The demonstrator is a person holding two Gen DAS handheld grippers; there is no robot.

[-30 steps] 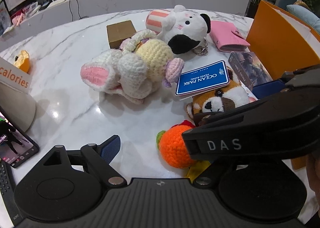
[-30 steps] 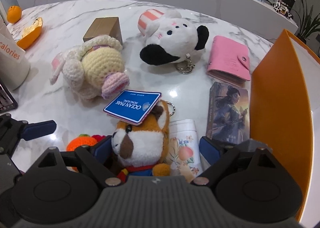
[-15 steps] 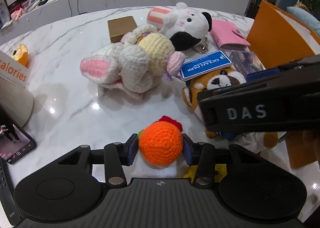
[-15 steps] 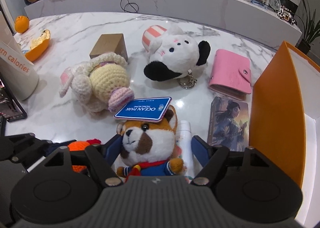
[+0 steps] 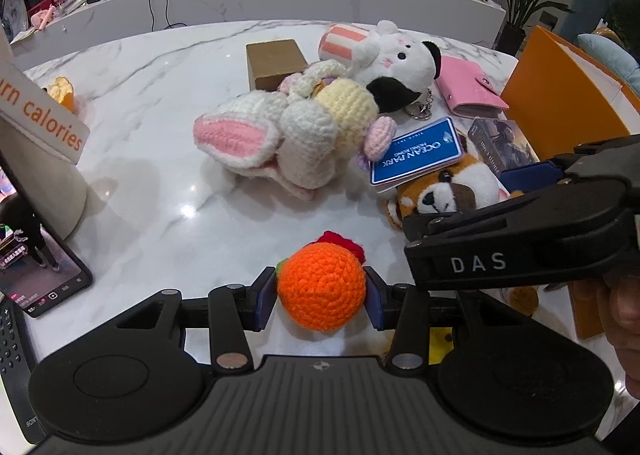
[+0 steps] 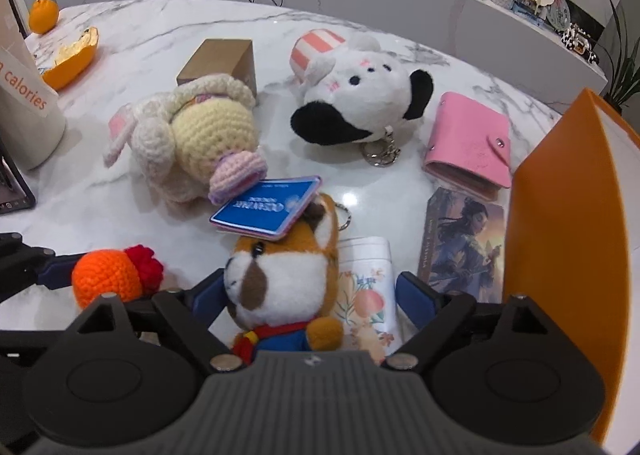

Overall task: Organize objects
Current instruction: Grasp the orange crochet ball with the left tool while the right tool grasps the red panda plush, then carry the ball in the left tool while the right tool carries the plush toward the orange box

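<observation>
The left gripper (image 5: 321, 297) is clamping the orange crochet ball (image 5: 322, 286) just above the marble surface (image 5: 160, 191). The right gripper (image 6: 308, 293) is sitting open around the red panda plush (image 6: 282, 275) (blue tag (image 6: 266, 209) resting on its head).

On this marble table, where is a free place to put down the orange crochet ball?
Bare marble lies between the crochet bunny, the white stand and the phone. It is crowded on the right, around the fox plush, pink wallet and orange box.
</observation>
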